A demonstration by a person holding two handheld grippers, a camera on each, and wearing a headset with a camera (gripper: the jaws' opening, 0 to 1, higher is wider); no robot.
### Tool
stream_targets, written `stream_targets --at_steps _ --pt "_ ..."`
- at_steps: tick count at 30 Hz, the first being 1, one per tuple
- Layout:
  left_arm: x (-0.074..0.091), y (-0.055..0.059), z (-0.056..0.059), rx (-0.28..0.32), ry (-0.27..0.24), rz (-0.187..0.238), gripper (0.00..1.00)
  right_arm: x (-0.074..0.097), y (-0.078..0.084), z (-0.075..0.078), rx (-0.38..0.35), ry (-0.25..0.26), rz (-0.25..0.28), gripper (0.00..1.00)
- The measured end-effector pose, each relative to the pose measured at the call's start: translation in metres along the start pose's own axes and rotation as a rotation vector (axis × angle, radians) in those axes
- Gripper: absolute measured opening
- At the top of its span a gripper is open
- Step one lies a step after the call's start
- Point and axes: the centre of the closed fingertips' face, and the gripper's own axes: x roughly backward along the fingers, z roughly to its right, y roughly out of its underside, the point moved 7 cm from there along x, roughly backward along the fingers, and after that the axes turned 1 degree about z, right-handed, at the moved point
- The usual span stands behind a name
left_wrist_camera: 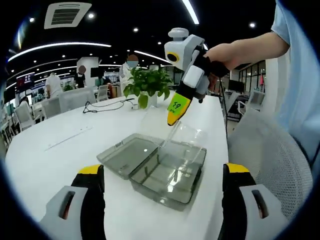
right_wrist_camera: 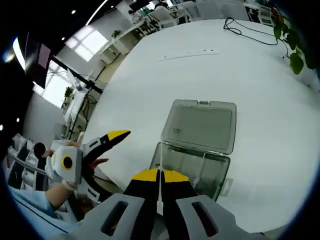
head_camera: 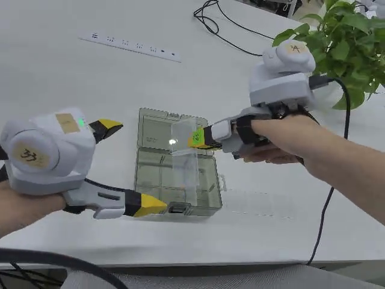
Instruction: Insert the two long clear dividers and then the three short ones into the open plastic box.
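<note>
- Holds the left gripper (head_camera: pixel 139 165) wide open and empty at the left side of the open plastic box (head_camera: pixel 157 176), one jaw level with the lid and the other by the near front corner. Probably waits there to brace the box if it slides. Touches nothing, as far as can be told.
- Leaves the box on the white worktop (head_camera: pixel 60 72) with its lid (head_camera: pixel 157 127) folded flat on the far side, so the tray lies open from above.
- Pinches a clear divider (head_camera: pixel 185 162) near its top edge in the right gripper (head_camera: pixel 195 139), jaws clamped flat together on the thin sheet. Hangs it upright over the tray, with the lower edge free to find the slots. Cannot tell whether that edge is seated, or whether this is a long or a short piece.
- Reaches in from the right, likely so the hand clears the tray walls.
- Shows faint clear shapes (head_camera: pixel 258 203) on the worktop just right of the box, possibly the waiting dividers but too faint to be sure.
- Has a potted plant (head_camera: pixel 346 42) at far right, well apart from the work.
</note>
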Motion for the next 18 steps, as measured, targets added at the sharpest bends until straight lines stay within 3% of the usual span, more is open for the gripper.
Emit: stream_targets --at_steps 4,9,13,18 --pt "0.000 0.002 0.002 0.009 0.009 0.011 1.00 -0.005 -0.005 0.003 -0.094 0.019 -0.052 0.02" --pt "-0.001 0.009 0.007 0.024 0.021 0.016 1.00 -0.013 -0.006 0.001 -0.157 0.028 -0.126 0.02" --pt "-0.002 0.010 0.010 0.030 0.027 0.017 1.00 -0.022 -0.002 0.003 -0.179 0.070 -0.197 0.02" --pt "0.000 0.012 0.011 0.027 0.020 0.021 1.00 -0.034 -0.004 0.009 -0.192 0.099 -0.232 0.02"
